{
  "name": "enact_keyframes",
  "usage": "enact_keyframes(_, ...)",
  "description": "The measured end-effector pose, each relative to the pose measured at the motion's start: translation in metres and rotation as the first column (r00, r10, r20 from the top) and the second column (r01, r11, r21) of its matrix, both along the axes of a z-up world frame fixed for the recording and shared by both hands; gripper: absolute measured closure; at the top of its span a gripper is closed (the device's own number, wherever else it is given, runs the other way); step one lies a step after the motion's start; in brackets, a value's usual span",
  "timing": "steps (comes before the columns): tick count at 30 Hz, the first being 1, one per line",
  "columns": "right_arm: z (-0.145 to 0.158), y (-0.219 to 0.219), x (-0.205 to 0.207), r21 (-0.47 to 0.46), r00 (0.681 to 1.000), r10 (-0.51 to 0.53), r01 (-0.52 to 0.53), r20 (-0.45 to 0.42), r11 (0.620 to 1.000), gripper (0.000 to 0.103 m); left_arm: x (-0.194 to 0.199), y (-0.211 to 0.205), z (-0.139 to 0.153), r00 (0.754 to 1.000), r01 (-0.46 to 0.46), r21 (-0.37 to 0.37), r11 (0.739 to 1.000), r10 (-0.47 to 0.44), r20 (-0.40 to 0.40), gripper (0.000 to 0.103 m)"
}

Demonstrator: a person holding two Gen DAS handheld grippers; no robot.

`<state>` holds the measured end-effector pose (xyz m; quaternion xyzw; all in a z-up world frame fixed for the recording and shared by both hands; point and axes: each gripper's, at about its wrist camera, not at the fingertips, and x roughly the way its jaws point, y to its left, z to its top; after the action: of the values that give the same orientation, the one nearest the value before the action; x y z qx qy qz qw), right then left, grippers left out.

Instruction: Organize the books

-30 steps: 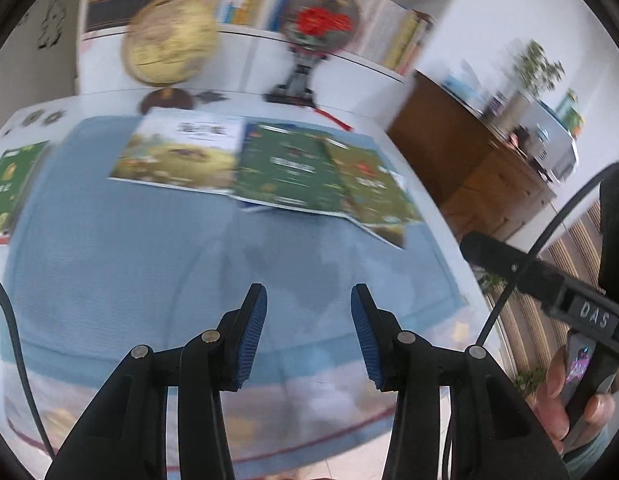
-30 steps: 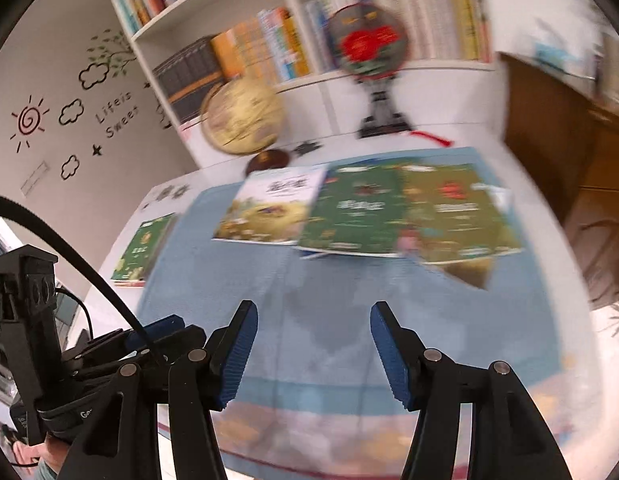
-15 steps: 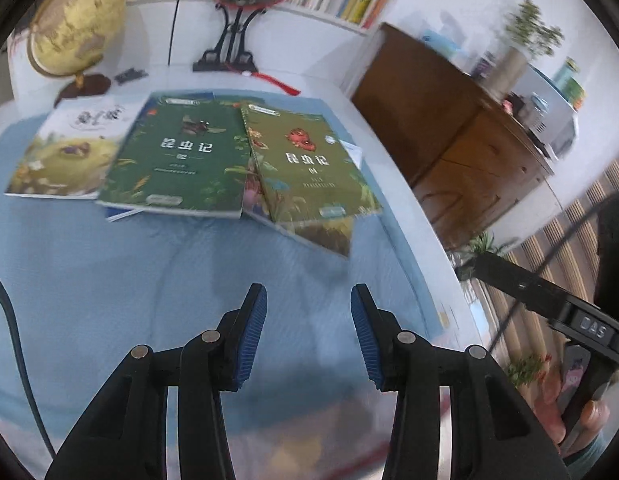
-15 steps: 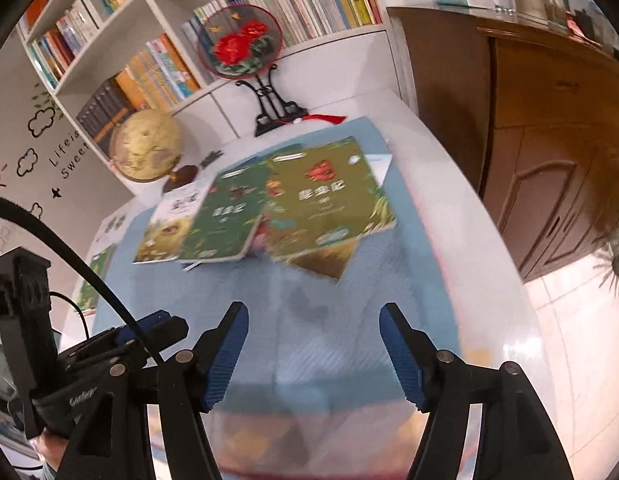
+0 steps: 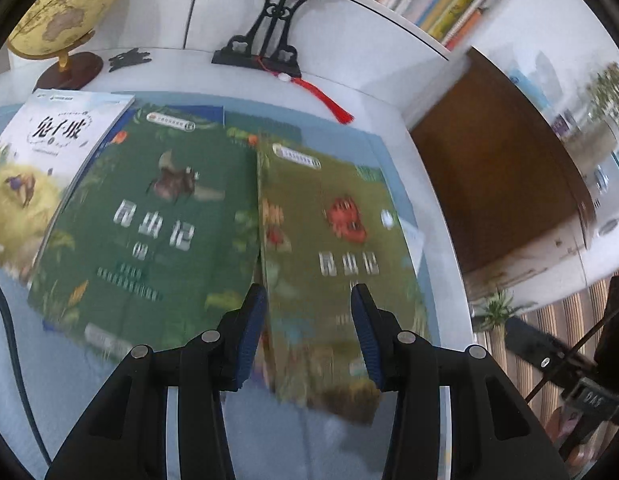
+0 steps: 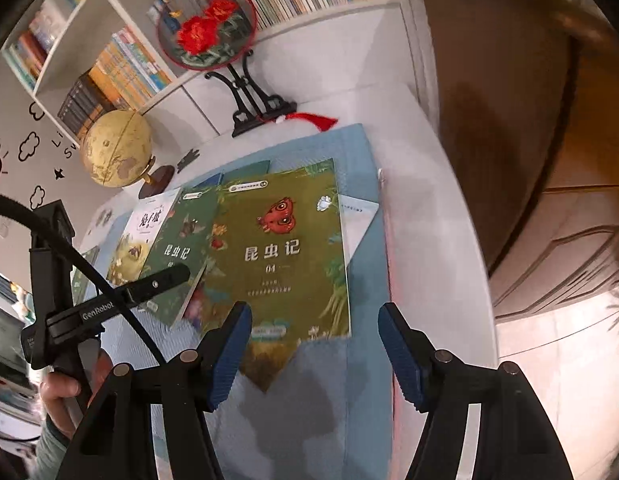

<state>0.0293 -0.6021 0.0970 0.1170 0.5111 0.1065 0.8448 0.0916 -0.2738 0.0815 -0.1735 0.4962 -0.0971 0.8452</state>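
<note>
Both the left gripper (image 5: 307, 326) and right gripper (image 6: 315, 346) hang part-open and empty over the olive book (image 6: 283, 256), which lies flat on the blue mat (image 6: 325, 412) overlapping the green book (image 5: 149, 224); thin, light and floppy, it seems best pinched at its overhanging near edge.

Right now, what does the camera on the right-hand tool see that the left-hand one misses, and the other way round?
Only the right wrist view shows the wall doodles, the fan's red flowers and a hand holding the other tool. Only the left wrist view shows a small potted plant on striped floor. Both show the globe, the fan stand, the blue mat, the white book, the dark green book and the olive book. The left gripper and right gripper are both open, holding nothing.
</note>
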Motion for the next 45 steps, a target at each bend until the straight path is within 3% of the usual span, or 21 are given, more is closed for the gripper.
enact_keyframes(5,-0.022,0.007,0.040,-0.043,0.993,0.121,-0.121,-0.008,0.992,0.041,0.029,0.001,-0.016,0.994,-0.111,0.021,0.994,0.111,0.007,0.062)
enact_keyframes(9,-0.049,0.002,0.070,-0.021,0.981,0.193,-0.194,-0.026,0.981,0.041,0.036,-0.003,-0.032,0.981,-0.196,0.024,0.980,0.196,-0.001,0.062)
enact_keyframes(11,-0.061,0.000,0.084,-0.015,0.969,0.240,-0.241,-0.055,0.970,0.041,0.033,-0.006,-0.031,0.975,-0.220,0.011,0.975,0.220,0.015,0.061)
enact_keyframes(13,-0.069,-0.001,0.093,0.004,0.959,0.275,-0.276,-0.072,0.961,0.041,0.028,-0.006,-0.031,0.970,-0.242,-0.050,0.969,0.243,0.012,0.054)
enact_keyframes(19,-0.089,0.001,0.117,0.034,0.924,0.363,-0.361,-0.124,0.932,0.040,0.012,-0.018,-0.042,0.946,-0.324,-0.111,0.939,0.324,-0.017,0.054)
enact_keyframes(25,-0.089,0.008,0.118,0.012,0.879,0.459,-0.462,-0.130,0.887,0.039,-0.012,-0.046,-0.050,0.934,-0.357,-0.131,0.925,0.355,-0.038,0.054)
enact_keyframes(30,-0.089,0.015,0.110,0.009,0.837,0.526,-0.531,-0.148,0.847,0.038,-0.049,-0.071,-0.048,0.919,-0.394,-0.062,0.917,0.392,-0.047,0.054)
enact_keyframes(35,-0.087,0.037,0.079,-0.108,0.776,0.621,-0.631,-0.113,0.768,0.036,-0.093,-0.076,-0.048,0.875,-0.484,-0.078,0.872,0.480,-0.062,0.054)
enact_keyframes(37,-0.087,0.040,0.073,-0.116,0.760,0.642,-0.649,-0.100,0.752,0.035,-0.110,-0.079,-0.050,0.844,-0.535,-0.083,0.841,0.531,-0.073,0.054)
enact_keyframes(41,-0.089,0.035,0.066,-0.148,0.724,0.682,-0.689,-0.103,0.710,0.035,-0.126,-0.087,-0.059,0.816,-0.577,-0.090,0.812,0.569,-0.101,0.054)
enact_keyframes(45,-0.087,0.010,0.063,-0.084,0.728,0.672,-0.684,-0.132,0.725,0.035,-0.127,-0.086,-0.058,0.788,-0.615,-0.092,0.783,0.608,-0.099,0.054)
